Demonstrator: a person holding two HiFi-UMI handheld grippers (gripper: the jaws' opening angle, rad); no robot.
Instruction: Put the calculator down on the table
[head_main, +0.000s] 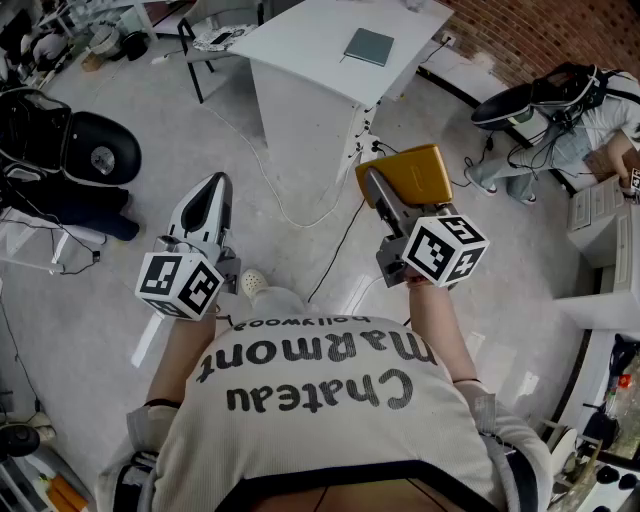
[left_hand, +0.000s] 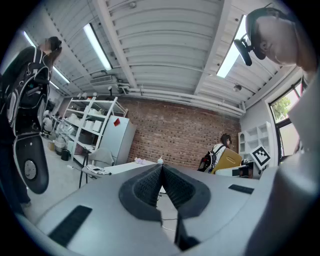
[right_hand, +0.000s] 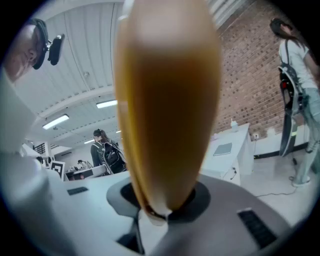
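Ahead of me stands the white table, with a flat grey-green book lying near its right edge. The table stands on the pale grey floor, where a white cable and a black cable trail beside its base.

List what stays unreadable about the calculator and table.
Flat yellow calculator: keys and display unseen; head view shows a plain face, right gripper view blurs it, too close.
White rectangular table: far end cut off by head view's top edge.
Flat grey item on it: too small to identify.
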